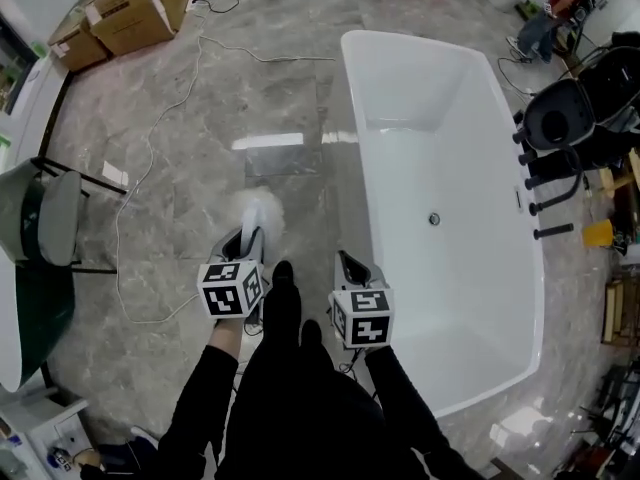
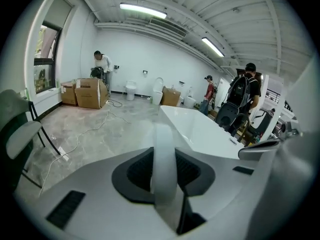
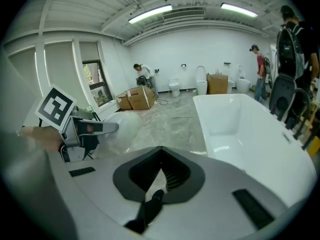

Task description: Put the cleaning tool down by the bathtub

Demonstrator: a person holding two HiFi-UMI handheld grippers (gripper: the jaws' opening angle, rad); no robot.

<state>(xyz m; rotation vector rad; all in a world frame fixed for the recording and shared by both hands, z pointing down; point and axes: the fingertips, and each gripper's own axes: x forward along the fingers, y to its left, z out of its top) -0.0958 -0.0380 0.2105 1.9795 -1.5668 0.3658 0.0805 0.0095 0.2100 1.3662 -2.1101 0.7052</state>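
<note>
**State.** The left gripper is clamped on the cleaning tool. In the left gripper view the flat white handle stands upright between the jaws, with both pads against it. The tool's fluffy white head projects ahead of the jaws, in the air above the floor. The right gripper has its jaws together and carries nothing. It hangs just beside the left one, on the side nearer the bathtub.

**Position.** The tool is to the left of the tub's long wall, near it but not touching. It has not yet been set down.

**Likely faults from here**
- Release from height: the tool is light and could bounce or roll away from the tub, leaving it out of place. Lower it until the head rests on the floor before the jaws open.
- Slip in the grip: the handle is narrow and smooth, so tilting it could let it pivot between the pads.
- Collision: the right gripper hangs between the tool and the tub wall and could be struck on a sideways approach.
- Footing: a cable trails across the floor to the left, and the person's shoes are directly below the grippers
</note>
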